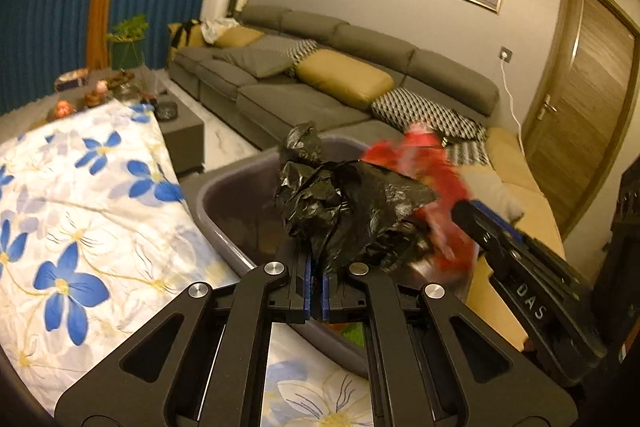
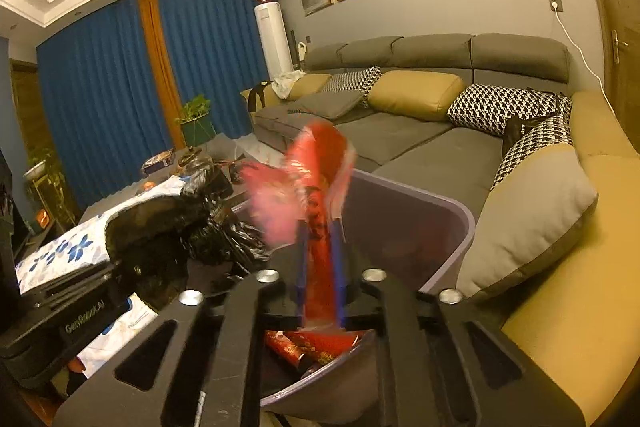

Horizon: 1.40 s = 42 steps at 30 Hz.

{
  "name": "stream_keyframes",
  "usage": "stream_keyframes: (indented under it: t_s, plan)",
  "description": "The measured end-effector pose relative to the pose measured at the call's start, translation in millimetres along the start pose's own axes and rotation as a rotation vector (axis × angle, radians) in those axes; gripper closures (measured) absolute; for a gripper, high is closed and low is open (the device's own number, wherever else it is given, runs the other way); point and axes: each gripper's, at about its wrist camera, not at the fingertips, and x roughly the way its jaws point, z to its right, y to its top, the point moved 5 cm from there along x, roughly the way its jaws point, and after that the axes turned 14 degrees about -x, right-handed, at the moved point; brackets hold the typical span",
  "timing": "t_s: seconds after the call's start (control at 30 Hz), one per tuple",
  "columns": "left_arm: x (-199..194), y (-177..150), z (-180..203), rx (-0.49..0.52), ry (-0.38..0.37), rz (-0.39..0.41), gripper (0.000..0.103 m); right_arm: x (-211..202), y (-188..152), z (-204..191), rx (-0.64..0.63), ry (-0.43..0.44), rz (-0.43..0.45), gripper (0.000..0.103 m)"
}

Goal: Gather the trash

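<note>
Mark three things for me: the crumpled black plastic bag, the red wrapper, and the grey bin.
black plastic bag (image 1: 340,203), left wrist view, on its crumpled middle.
red wrapper (image 2: 318,247), right wrist view, on the strip between the fingers.
grey bin (image 2: 460,239), right wrist view, on its far rim corner.

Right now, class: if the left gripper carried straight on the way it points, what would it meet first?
Probably the inside of the grey plastic bin. The left gripper, shut on crumpled black plastic bag, points down over its rim; depth is unclear, so the blurred red wrapper alongside might brush it.
</note>
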Motion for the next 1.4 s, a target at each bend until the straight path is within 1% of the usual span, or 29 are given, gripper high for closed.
stream_keyframes:
  t_s: [0.03, 0.07, 0.13, 0.17, 0.2, 0.23, 0.27, 0.33, 0.37, 0.43, 0.5, 0.53, 0.57, 0.63, 0.73, 0.83, 1.0, 1.1, 1.2, 1.3, 1.4]
  plan:
    - [2, -2, -2, 0.004, 0.001, -0.012, 0.091, 1, 0, 0, 0.003, 0.002, -0.001, 0.073]
    - [3, -3, -4, 0.006, 0.002, -0.018, 0.082, -1, 0, -3, 0.007, 0.005, -0.003, 0.073]
    - [3, -6, -10, 0.000, 0.010, -0.019, 0.056, 0, -1, -1, 0.013, 0.001, -0.011, 0.073]
    - [2, -7, -13, -0.005, 0.011, -0.018, 0.051, 1, -2, 0, 0.017, -0.001, -0.012, 0.072]
    - [1, -8, -18, -0.012, 0.025, -0.015, 0.043, 0, -3, 1, 0.022, -0.005, -0.014, 0.068]
    - [-2, -7, -20, -0.011, 0.043, -0.007, 0.037, 0, -4, 2, 0.024, -0.010, -0.014, 0.063]
    - [-5, -8, -24, -0.006, 0.067, 0.002, 0.034, -1, -5, 4, 0.026, -0.019, -0.013, 0.060]
    - [-12, -9, -29, 0.007, 0.110, 0.020, 0.025, -7, -7, 5, 0.019, -0.041, -0.009, 0.047]
    - [-19, -9, -33, 0.014, 0.136, 0.032, 0.023, -8, -7, 5, 0.015, -0.046, -0.006, 0.042]
    - [-34, -12, -39, 0.024, 0.187, 0.064, 0.017, -14, -9, 2, -0.001, -0.058, -0.001, 0.025]
    - [-54, -16, -49, 0.031, 0.247, 0.104, 0.013, -20, -12, -5, -0.024, -0.067, 0.001, 0.016]
    - [-62, -17, -52, 0.033, 0.267, 0.117, 0.010, -23, -12, -9, -0.035, -0.071, 0.002, 0.014]
    - [-72, -20, -56, 0.035, 0.294, 0.133, 0.009, -28, -13, -15, -0.056, -0.077, 0.004, 0.014]
    - [-96, -25, -64, 0.034, 0.357, 0.167, 0.007, -33, -15, -23, -0.085, -0.085, 0.006, 0.005]
    - [-133, -34, -76, 0.014, 0.408, 0.210, 0.006, -47, -16, -41, -0.125, -0.083, 0.028, 0.005]
    - [-169, -47, -83, -0.011, 0.447, 0.245, 0.006, -59, -19, -59, -0.150, -0.048, 0.030, 0.005]
    - [-215, -66, -94, -0.037, 0.513, 0.264, 0.006, -85, -24, -88, -0.160, -0.006, 0.045, 0.005]
    - [-239, -74, -99, -0.056, 0.534, 0.282, 0.006, -99, -26, -102, -0.155, 0.029, 0.055, 0.005]
    - [-264, -82, -106, -0.086, 0.538, 0.300, 0.006, -114, -28, -119, -0.164, 0.055, 0.065, 0.005]
    - [-280, -88, -111, -0.105, 0.550, 0.308, 0.006, -128, -29, -135, -0.178, 0.077, 0.075, 0.005]
    - [-298, -95, -119, -0.138, 0.543, 0.316, 0.006, -142, -30, -150, -0.203, 0.089, 0.088, 0.005]
